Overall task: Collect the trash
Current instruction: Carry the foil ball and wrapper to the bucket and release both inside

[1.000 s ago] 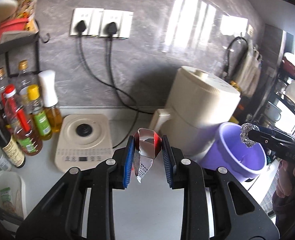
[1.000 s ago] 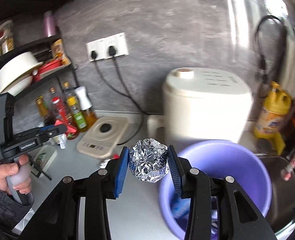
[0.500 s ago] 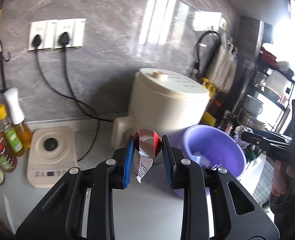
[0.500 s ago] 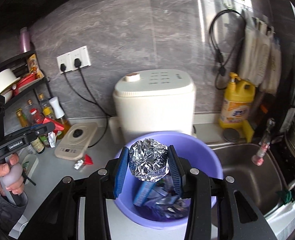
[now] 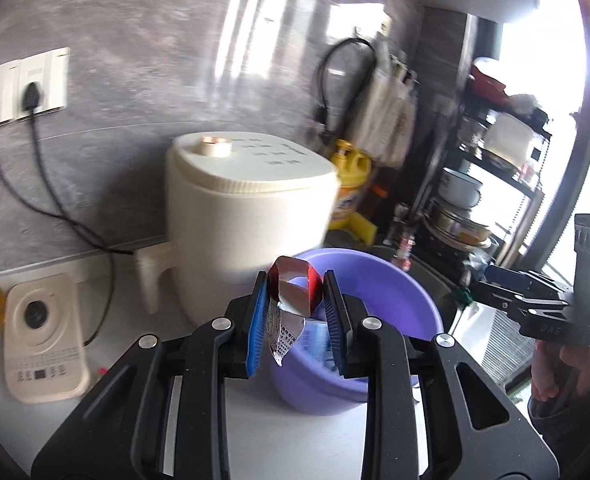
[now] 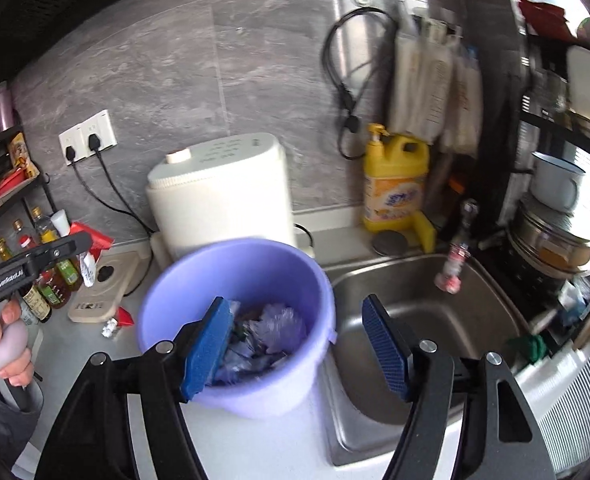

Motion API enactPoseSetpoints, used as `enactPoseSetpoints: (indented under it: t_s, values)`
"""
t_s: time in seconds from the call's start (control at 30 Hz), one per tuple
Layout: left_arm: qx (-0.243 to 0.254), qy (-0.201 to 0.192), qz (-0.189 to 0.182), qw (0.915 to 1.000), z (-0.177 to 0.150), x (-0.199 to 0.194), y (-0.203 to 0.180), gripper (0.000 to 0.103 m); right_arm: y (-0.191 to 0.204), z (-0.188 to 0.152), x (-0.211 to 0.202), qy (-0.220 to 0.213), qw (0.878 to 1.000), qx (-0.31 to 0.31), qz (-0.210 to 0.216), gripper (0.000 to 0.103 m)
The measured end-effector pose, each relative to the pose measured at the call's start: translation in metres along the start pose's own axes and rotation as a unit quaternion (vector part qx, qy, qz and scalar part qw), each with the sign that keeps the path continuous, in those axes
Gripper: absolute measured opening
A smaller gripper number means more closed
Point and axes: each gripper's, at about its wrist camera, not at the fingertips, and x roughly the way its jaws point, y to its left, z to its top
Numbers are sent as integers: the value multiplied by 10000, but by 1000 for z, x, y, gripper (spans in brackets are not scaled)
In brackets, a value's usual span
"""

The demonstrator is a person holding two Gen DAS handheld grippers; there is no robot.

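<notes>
My left gripper (image 5: 295, 316) is shut on a red and silver wrapper (image 5: 293, 292) and holds it above the near rim of the purple bucket (image 5: 395, 280). The right wrist view shows it at the left (image 6: 83, 246) with the wrapper (image 6: 91, 240). My right gripper (image 6: 299, 344) is open and empty, above the right side of the purple bucket (image 6: 167, 308). The bucket holds blue and pale crumpled trash (image 6: 267, 332). Another red and silver wrapper (image 6: 117, 320) lies on the counter left of the bucket.
A cream cooker (image 6: 219, 188) stands behind the bucket. A steel sink (image 6: 435, 320) lies to its right, with a yellow detergent bottle (image 6: 395, 176) behind it. A small cream appliance (image 5: 41, 344) and sauce bottles (image 6: 51, 276) are at the left. A dish rack (image 5: 495, 184) stands at the right.
My right gripper has opened and the foil ball has left it. Both grippers have moved right. The left one now holds its wrapper over the bucket.
</notes>
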Motion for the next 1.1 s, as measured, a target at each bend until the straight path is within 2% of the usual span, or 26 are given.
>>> enactPoseSetpoints:
  t_s: [0.33, 0.57, 0.63, 0.67, 0.7, 0.8, 0.97, 1.1]
  values:
    - [362, 173, -613, 9973, 10, 39, -50, 27, -37, -24, -36, -90, 9979, 473, -422, 69]
    - [520, 170, -837, 9950, 17, 51, -68, 29, -43, -31, -46, -141, 9967, 612, -519, 69]
    - [490, 201, -910, 9944, 17, 56, -69, 41, -43, -31, -46, -147, 9966, 620, -520, 69]
    - [461, 193, -928, 9944, 18, 56, -68, 61, -42, -31, -46, -149, 9965, 639, -517, 69]
    - [417, 66, -953, 9946, 18, 52, -67, 71, -42, -32, -47, -150, 9964, 653, -518, 69]
    - [368, -133, -947, 9947, 19, 39, -58, 88, -39, -32, -45, -152, 9965, 675, -473, 71]
    - [296, -74, -565, 9979, 20, 30, -33, 94, -28, -26, -38, -192, 9974, 623, -301, 72]
    - [222, -90, -241, 9994, 16, 15, -11, 97, -13, -20, -27, -209, 9982, 554, -92, 79]
